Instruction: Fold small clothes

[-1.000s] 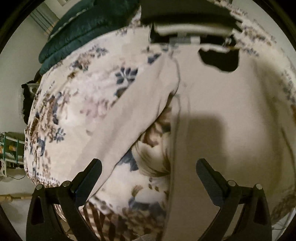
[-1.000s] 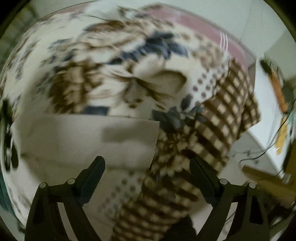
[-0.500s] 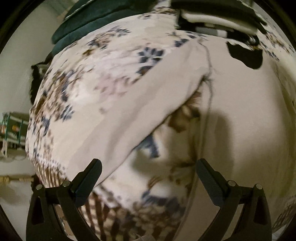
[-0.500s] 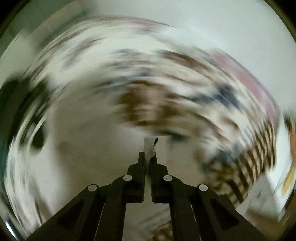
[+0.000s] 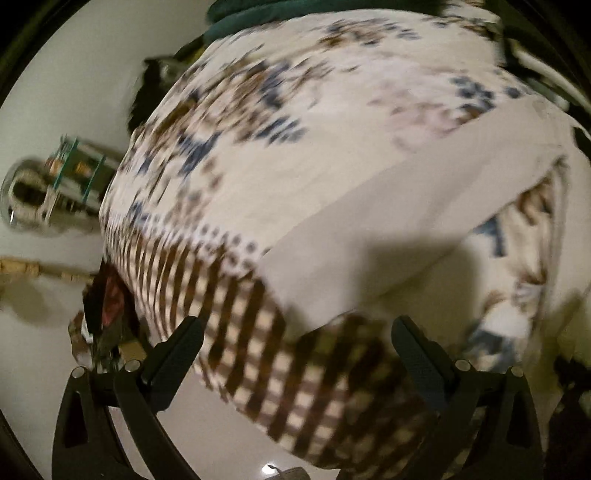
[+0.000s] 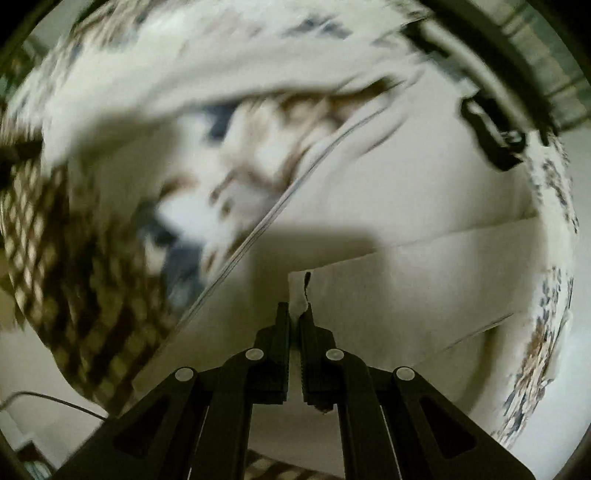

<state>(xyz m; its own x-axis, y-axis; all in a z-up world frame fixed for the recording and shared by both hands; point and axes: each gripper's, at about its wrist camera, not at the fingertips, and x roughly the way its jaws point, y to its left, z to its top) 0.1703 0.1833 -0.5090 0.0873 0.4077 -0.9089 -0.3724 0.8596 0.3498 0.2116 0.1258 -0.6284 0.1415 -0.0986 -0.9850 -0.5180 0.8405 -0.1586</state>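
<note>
A plain cream garment [image 5: 388, 229] lies on a floral and brown-check bedspread [image 5: 280, 110]. In the left wrist view one long sleeve or leg of it runs diagonally across the bedspread. My left gripper [image 5: 295, 354] is open and empty, hovering over the checked edge just below the garment's end. In the right wrist view my right gripper [image 6: 294, 314] is shut on a corner of the cream garment [image 6: 424, 280], which spreads to the right of it. The view is motion-blurred.
The bedspread's checked border [image 6: 66, 266] hangs over the bed edge to pale floor [image 5: 44, 369]. A dark green blanket [image 5: 258, 14] lies at the far end. A black object [image 6: 495, 136] sits on the bed at the upper right. Clutter stands on the floor [image 5: 55, 184] to the left.
My right gripper has closed on the cream garment's corner and swung across with it. My left gripper has stayed open and shifted toward the checked bed edge.
</note>
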